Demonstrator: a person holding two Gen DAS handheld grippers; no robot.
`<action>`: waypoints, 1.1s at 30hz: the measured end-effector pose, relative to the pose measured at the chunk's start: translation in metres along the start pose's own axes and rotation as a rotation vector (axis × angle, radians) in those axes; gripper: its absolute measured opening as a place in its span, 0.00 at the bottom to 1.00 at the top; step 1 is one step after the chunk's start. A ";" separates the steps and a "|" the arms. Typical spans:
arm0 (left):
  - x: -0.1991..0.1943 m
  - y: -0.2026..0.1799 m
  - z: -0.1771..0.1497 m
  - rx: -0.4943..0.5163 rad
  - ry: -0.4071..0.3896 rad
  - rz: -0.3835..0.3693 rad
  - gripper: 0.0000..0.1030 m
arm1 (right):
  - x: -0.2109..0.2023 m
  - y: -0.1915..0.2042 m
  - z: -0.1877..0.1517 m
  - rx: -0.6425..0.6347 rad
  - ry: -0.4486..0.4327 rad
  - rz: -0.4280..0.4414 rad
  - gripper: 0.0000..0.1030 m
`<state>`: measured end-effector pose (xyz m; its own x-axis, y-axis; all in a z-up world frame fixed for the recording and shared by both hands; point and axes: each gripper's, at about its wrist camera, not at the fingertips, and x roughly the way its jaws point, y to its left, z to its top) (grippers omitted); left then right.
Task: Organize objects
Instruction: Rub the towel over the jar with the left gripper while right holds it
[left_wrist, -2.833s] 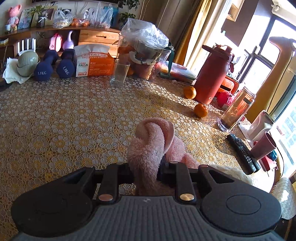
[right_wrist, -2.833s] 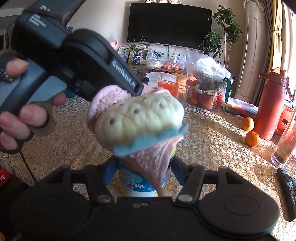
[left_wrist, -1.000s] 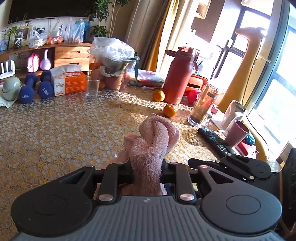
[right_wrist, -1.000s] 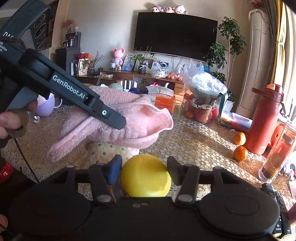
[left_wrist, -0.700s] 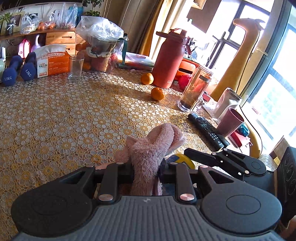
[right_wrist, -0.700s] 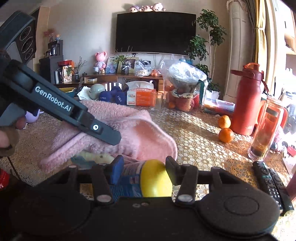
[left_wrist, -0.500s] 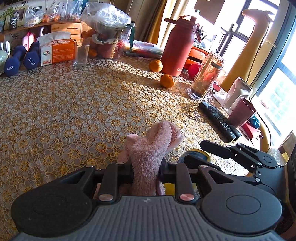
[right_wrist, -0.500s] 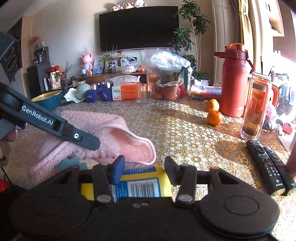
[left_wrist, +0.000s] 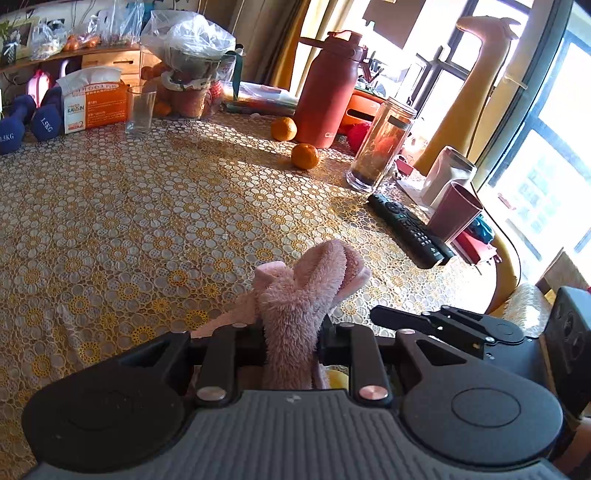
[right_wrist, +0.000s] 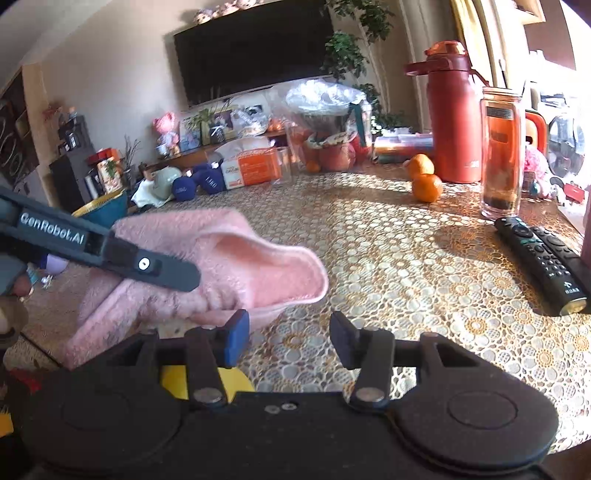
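Note:
My left gripper (left_wrist: 291, 332) is shut on a fluffy pink slipper (left_wrist: 306, 284) and holds it just above the yellow lace tablecloth (left_wrist: 147, 206). The slipper (right_wrist: 236, 258) also shows in the right wrist view, with the left gripper's finger across it. My right gripper (right_wrist: 288, 338) is open and empty, to the right of the slipper. A yellow can (right_wrist: 207, 382) lies below it, mostly hidden behind the left finger (right_wrist: 234, 338). A bit of yellow (left_wrist: 338, 378) shows under the slipper in the left wrist view.
Two black remotes (left_wrist: 406, 229) lie at the right edge beside a maroon cup (left_wrist: 456, 210). A glass tumbler (left_wrist: 380, 147), red flask (left_wrist: 328, 85), two oranges (left_wrist: 304, 156), drinking glass (left_wrist: 139, 109), tissue box (left_wrist: 96, 103) and dumbbells (left_wrist: 44, 118) stand along the far side.
My right gripper has opened and let go of the yellow can, which now lies below it. The left gripper still holds the pink slipper low over the table.

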<state>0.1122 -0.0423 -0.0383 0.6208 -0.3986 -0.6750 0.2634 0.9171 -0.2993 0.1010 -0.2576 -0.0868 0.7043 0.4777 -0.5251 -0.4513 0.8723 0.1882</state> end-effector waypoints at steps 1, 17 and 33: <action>0.000 0.003 -0.003 -0.025 0.003 -0.001 0.22 | -0.002 0.002 -0.002 -0.022 0.008 -0.001 0.46; -0.015 0.016 -0.014 -0.030 0.025 -0.038 0.22 | -0.018 0.022 -0.024 0.011 0.185 0.282 0.67; -0.028 0.013 -0.015 -0.008 0.004 -0.054 0.22 | -0.002 0.025 -0.021 0.076 0.159 0.204 0.62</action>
<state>0.0872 -0.0190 -0.0328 0.6030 -0.4475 -0.6605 0.2902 0.8942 -0.3409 0.0766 -0.2392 -0.0980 0.5055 0.6271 -0.5927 -0.5284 0.7680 0.3619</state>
